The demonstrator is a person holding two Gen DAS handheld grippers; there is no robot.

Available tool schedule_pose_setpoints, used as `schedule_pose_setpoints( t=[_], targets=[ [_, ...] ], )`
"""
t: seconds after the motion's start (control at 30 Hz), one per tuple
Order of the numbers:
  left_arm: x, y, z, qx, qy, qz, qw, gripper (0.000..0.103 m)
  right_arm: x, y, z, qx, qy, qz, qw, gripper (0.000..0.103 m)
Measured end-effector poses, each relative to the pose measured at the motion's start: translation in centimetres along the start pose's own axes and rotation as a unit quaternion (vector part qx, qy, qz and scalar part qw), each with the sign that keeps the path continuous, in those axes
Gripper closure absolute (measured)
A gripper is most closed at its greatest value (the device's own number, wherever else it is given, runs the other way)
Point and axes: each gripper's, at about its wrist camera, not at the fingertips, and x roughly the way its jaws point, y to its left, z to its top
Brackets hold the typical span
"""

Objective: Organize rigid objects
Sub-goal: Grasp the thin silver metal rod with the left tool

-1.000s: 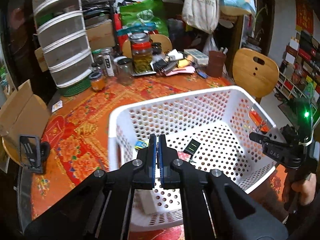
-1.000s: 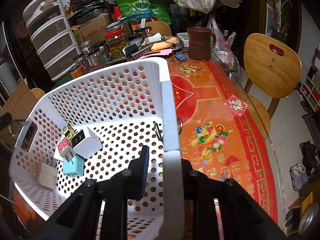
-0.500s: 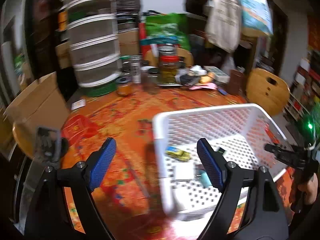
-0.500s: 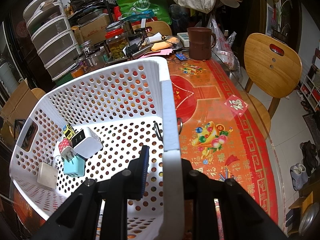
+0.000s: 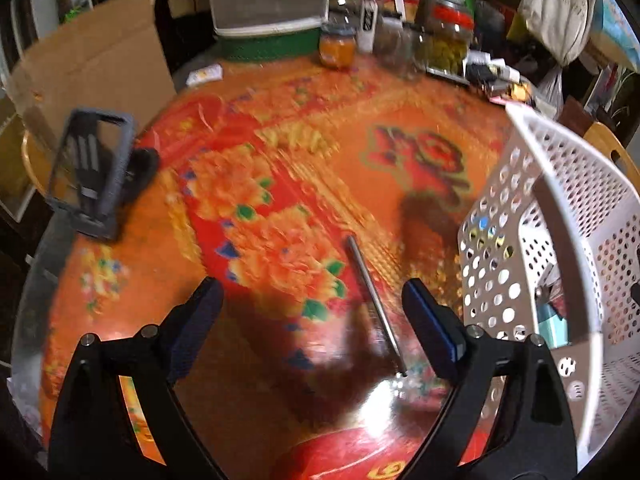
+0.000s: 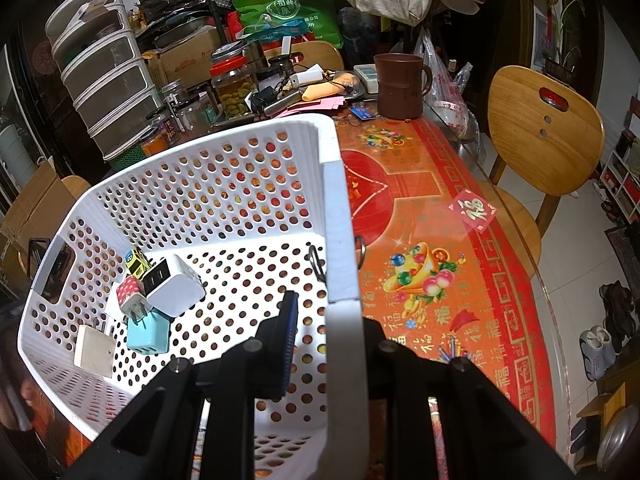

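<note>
The thin grey metal rod [image 5: 375,303] lies flat on the glossy red floral tablecloth [image 5: 280,208], just beside the white perforated plastic basket [image 5: 560,240]. It looks stiff, light and slippery; a grip at mid-length seems safest. The left gripper [image 5: 312,312] points steeply down over it, jaws opening, nothing pinched. The right gripper [image 6: 332,332] clamps the basket's rim.
</note>
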Motion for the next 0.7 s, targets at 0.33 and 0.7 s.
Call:
schedule_pose_setpoints(
  t=[0.33, 0.7],
  targets=[
    [3.7, -2.4, 0.0, 0.012, 0.029, 0.017, 0.9994, 0.039, 0.0, 0.0, 0.1, 0.000, 0.000, 0.000, 1.000, 0.081],
    [3.8, -2.4, -0.6, 0.025, 0.028, -0.007, 0.9993, 0.098, 0.0, 0.0, 0.0, -0.001, -0.001, 0.002, 1.000, 0.081]
  ],
)
